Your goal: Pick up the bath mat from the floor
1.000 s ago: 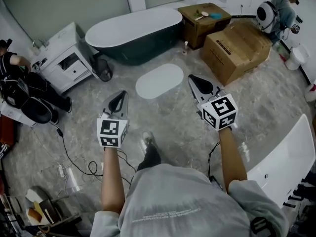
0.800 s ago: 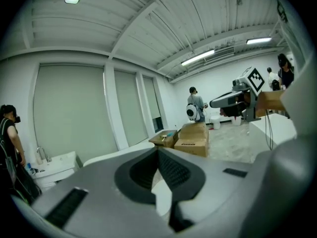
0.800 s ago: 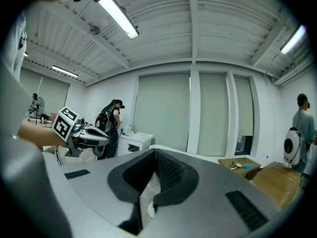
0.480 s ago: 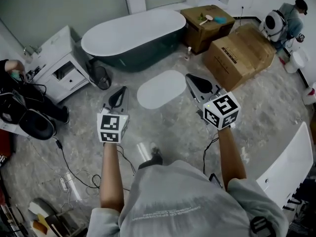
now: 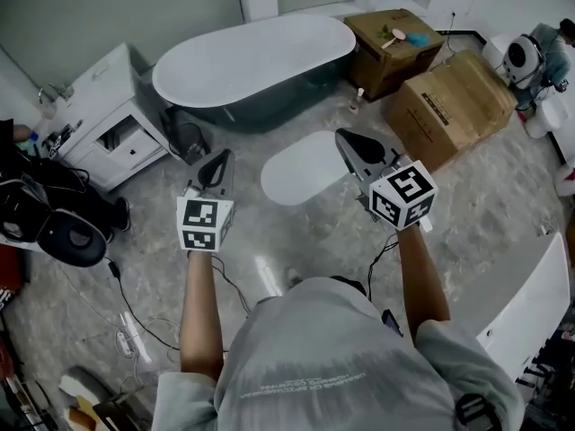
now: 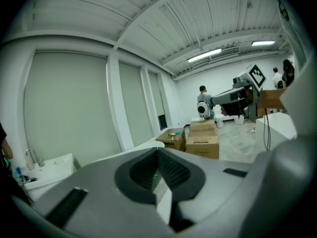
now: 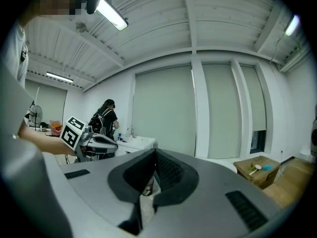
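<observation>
Closing in on the mat: I'm walking the rig fwd across the grey veined floor. Vs. a sec ago, the white oval bath mat sits lower and nearer in the head view, w/ the bathtub behind it looming larger. The mat lies flat on the floor just in front of the tub, untouched, showing between the two grippers. The tip of the right gripper overlaps its right edge in the picture only, as the tool rides well above the floor. Left gripper: jaws pressed together, nothing in them. Right gripper: same, tips meeting, empty. Both point roughly level, out ahead of me. What it means: approach nearly done, pickup not begun. I judge the next move needs a stoop, grippers tipped down, and at least one pair of jaws spread to nip the mat's near edge. Risk: a thin mat flat on a smooth floor may slide rather than lift.
</observation>
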The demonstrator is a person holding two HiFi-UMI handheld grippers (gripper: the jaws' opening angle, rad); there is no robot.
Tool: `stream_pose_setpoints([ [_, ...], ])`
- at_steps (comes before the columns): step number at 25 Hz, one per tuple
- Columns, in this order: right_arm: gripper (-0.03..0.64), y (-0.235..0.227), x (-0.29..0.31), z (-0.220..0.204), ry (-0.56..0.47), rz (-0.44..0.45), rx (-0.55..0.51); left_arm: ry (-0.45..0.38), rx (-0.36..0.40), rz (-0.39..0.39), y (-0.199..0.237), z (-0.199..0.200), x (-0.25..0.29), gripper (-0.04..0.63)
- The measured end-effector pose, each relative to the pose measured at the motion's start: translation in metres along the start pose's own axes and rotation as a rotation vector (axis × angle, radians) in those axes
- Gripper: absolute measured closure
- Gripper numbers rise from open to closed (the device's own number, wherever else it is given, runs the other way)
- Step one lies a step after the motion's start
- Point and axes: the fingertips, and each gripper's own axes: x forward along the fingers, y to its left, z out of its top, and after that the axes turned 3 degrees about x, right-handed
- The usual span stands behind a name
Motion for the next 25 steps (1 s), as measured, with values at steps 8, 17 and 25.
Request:
stream_pose_setpoints([
  [8,0.603,-0.014,0.048,-0.020,0.053,0.007,0.014,0.010,-0.041,-0.005,0.023,-0.020,0.030,0.578],
  [17,0.603,-0.042,0.105,-0.048,0.143,0.059,0.027,0.093,-0.123,-0.014,0.036,-0.060,0.077,0.578],
  [25,0.603,-0.092,0.170,-0.088,0.225,0.161,0.034,0.216,-0.207,-0.007,0.050,-0.105,0.154,0.578],
])
